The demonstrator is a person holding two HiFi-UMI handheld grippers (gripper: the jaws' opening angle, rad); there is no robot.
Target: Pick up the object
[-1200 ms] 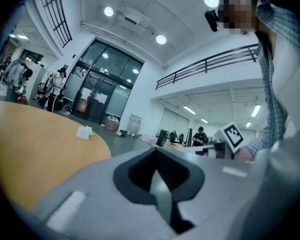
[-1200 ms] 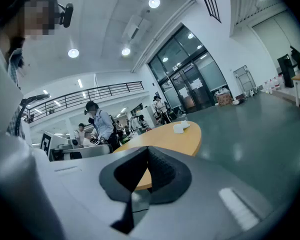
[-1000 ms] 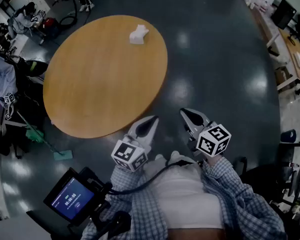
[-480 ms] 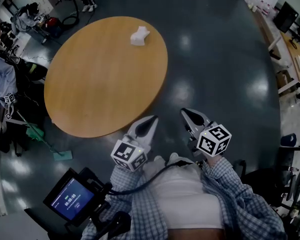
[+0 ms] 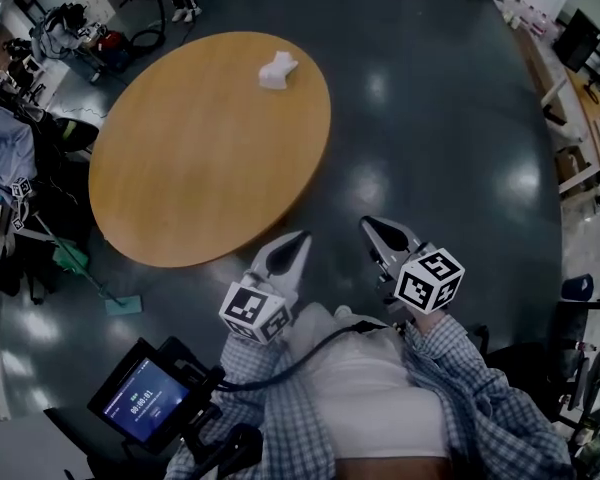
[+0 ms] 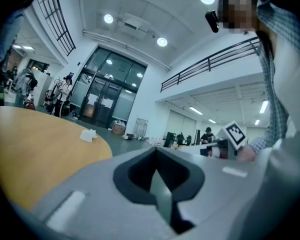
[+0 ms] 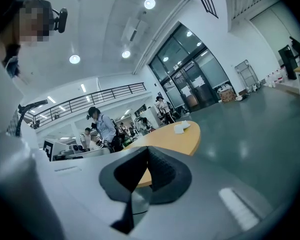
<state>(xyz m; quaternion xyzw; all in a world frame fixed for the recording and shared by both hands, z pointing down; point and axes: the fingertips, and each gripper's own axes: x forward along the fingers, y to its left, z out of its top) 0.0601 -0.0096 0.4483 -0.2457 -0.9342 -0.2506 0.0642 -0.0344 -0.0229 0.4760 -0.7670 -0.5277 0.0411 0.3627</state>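
Observation:
A small white object (image 5: 277,69) lies on the far side of a round wooden table (image 5: 200,158); it also shows as a white lump (image 6: 88,135) in the left gripper view and as the white object (image 7: 181,127) in the right gripper view. Both grippers are held close to the person's body, well short of the table. The left gripper (image 5: 298,242) is shut with nothing in it, its jaws meeting at the tip (image 6: 156,156). The right gripper (image 5: 375,230) is shut and empty too, its jaws closed (image 7: 146,159).
Dark glossy floor surrounds the table. A handheld screen (image 5: 142,401) hangs at the lower left. Clutter, bags and a green mop (image 5: 70,260) lie left of the table. Desks and chairs (image 5: 583,78) stand at the right. People stand in the background (image 7: 102,126).
The left gripper has shifted slightly down and left. The view has drifted a little; the right gripper and the white object stay as they were.

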